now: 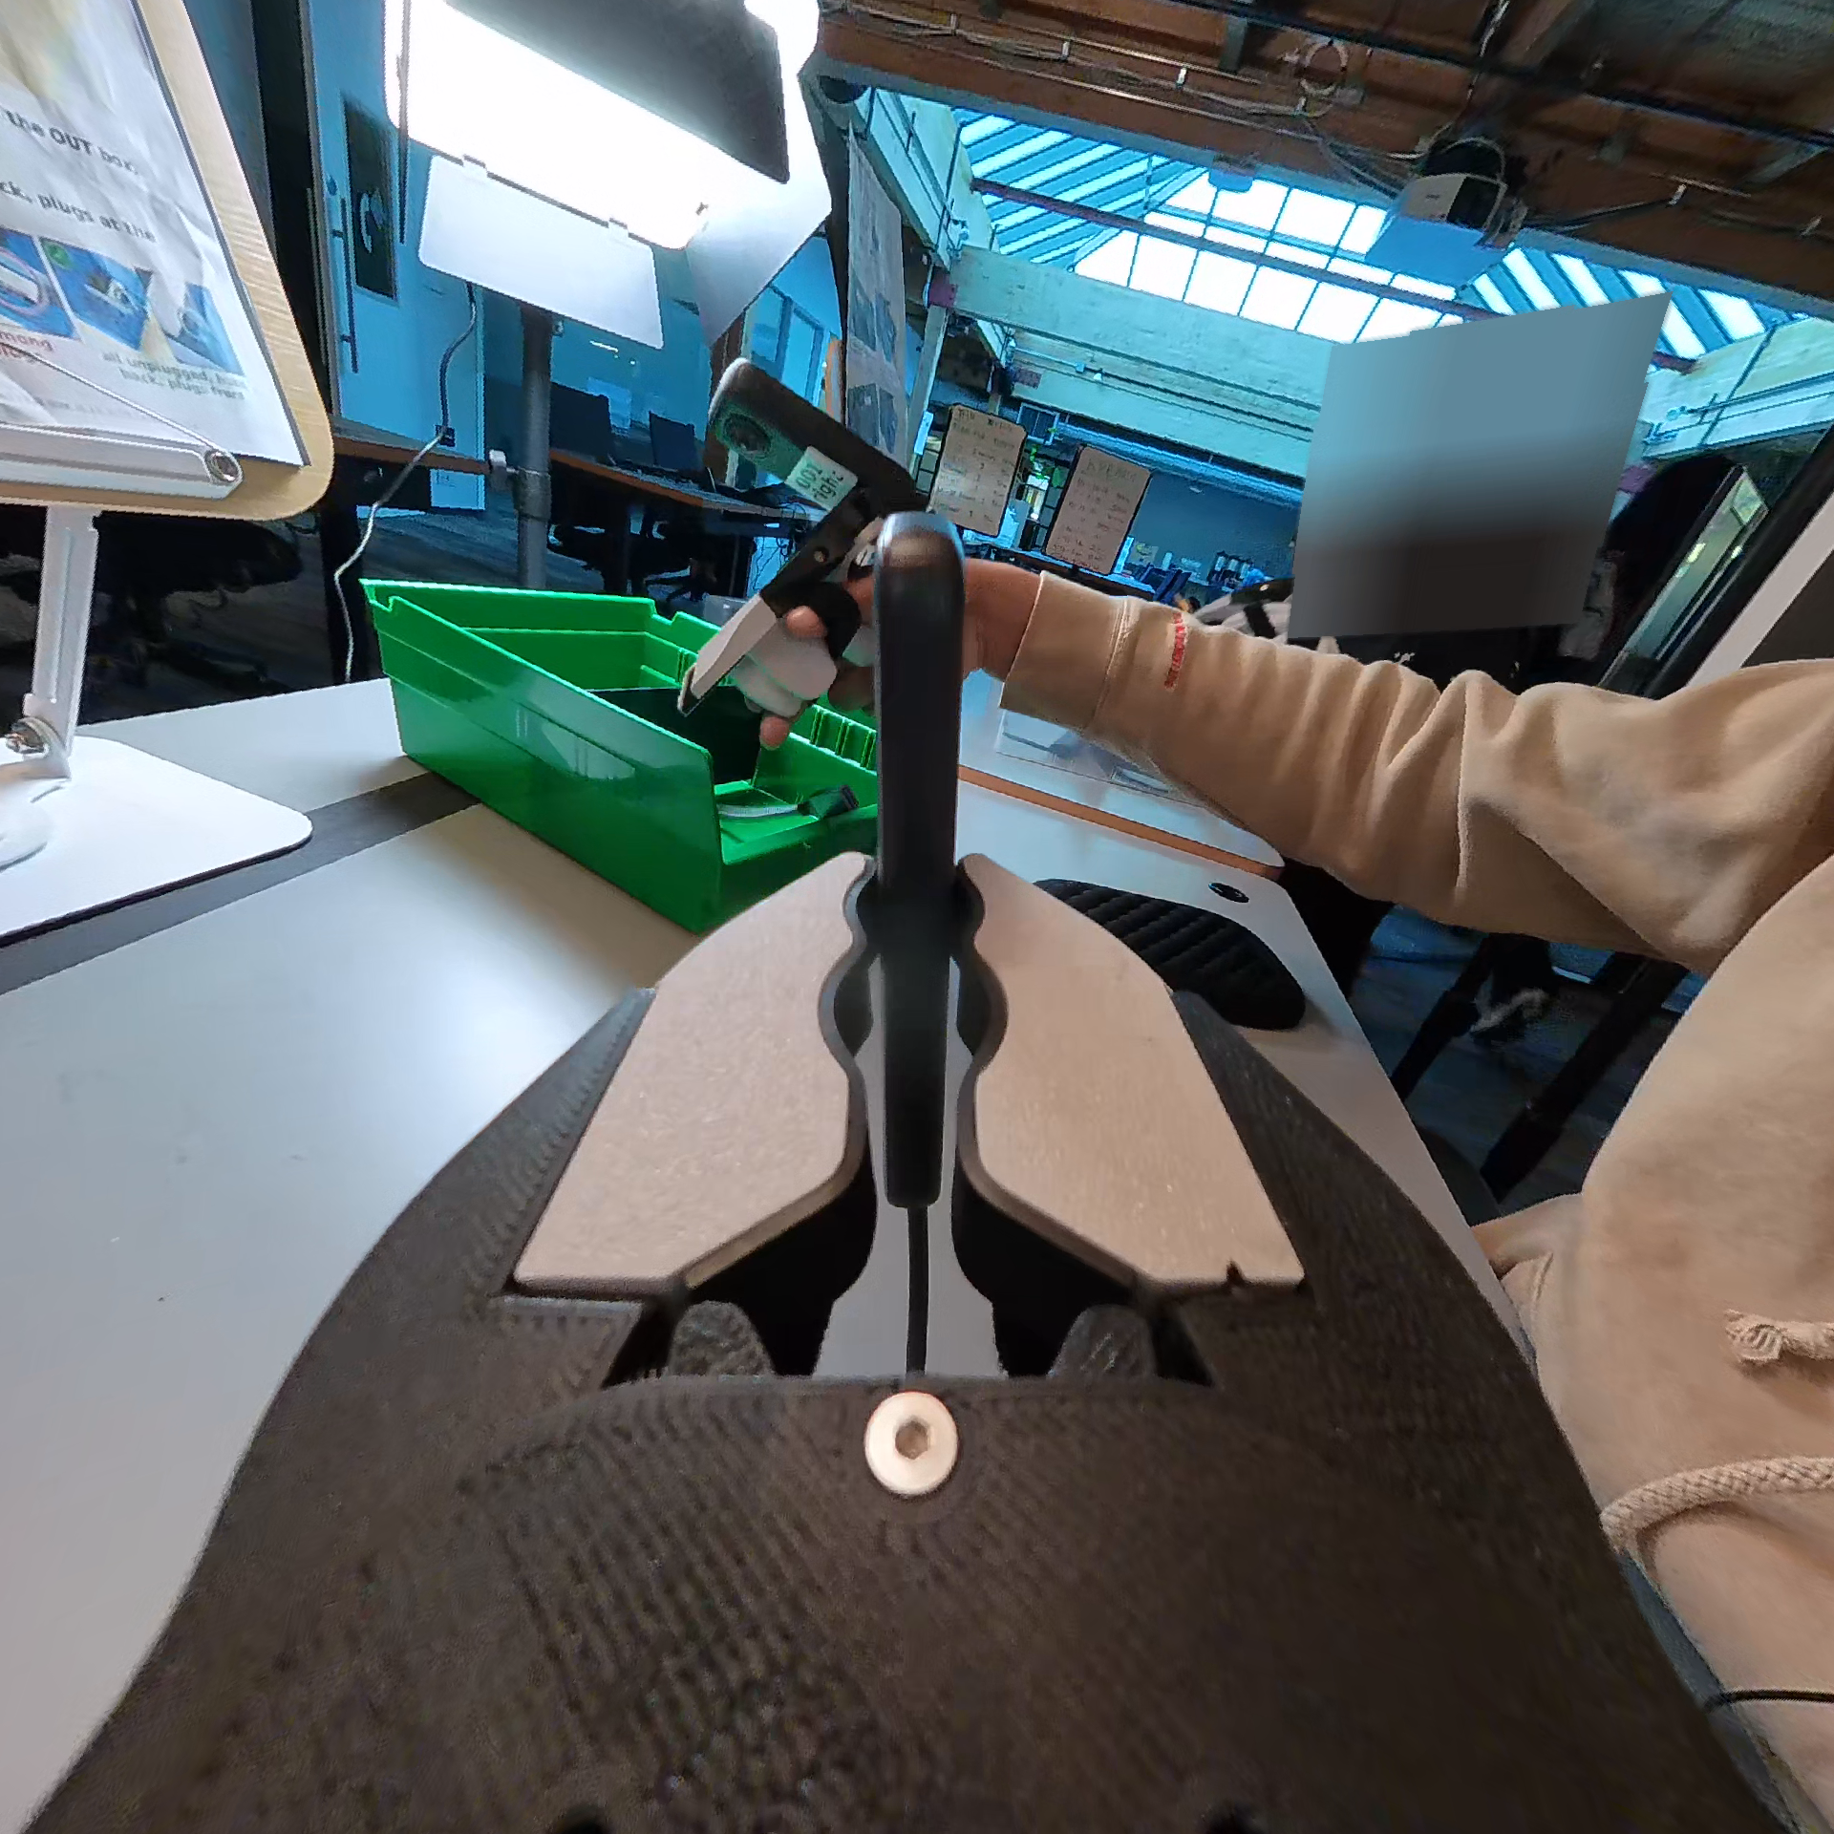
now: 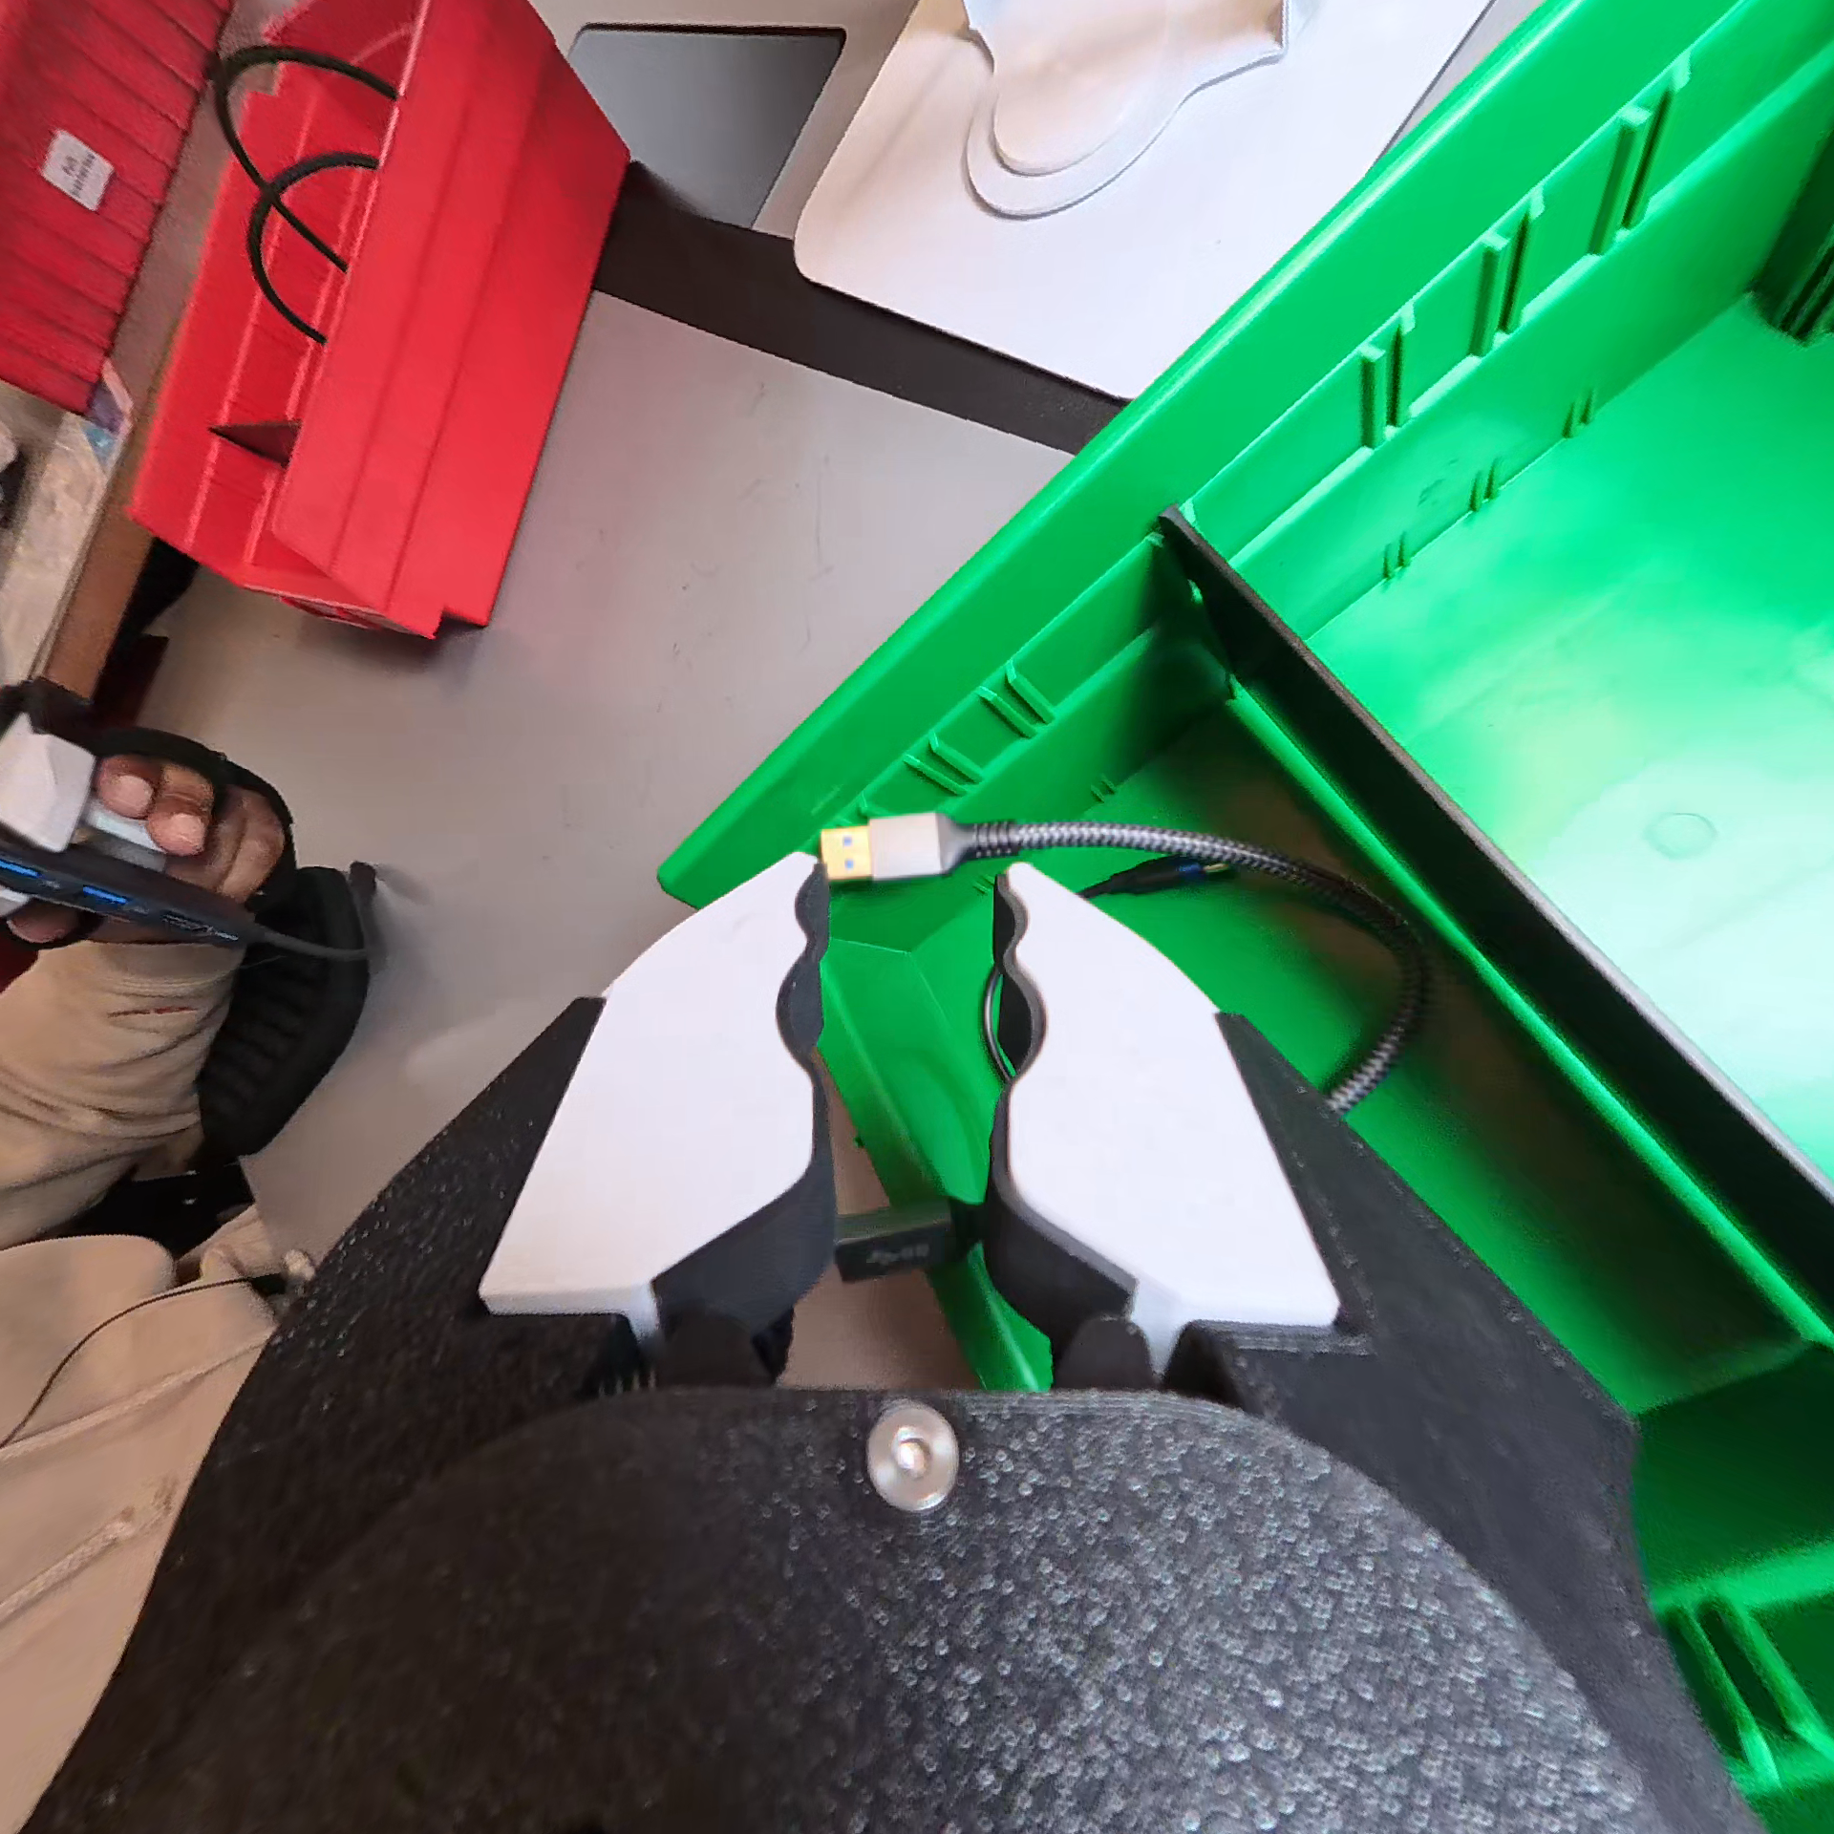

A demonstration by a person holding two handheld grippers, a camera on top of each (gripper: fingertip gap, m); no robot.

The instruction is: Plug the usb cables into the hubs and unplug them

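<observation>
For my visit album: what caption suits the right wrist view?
Open right gripper poised over a braided USB cable lying in a green bin.

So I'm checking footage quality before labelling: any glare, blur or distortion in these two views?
Left wrist view: the lamp panel blows out to white, the hub is slightly soft, and straight edges bow from the wide lens. Right wrist view: evenly lit, the USB plug sharp, the red bin and picture edges smeared.

A glaring lamp panel (image 1: 595, 129) overexposes the upper left of the left wrist view, skylights (image 1: 1290, 258) glow blue, both fisheye views bend at edges, and near gripper bodies blur.
</observation>
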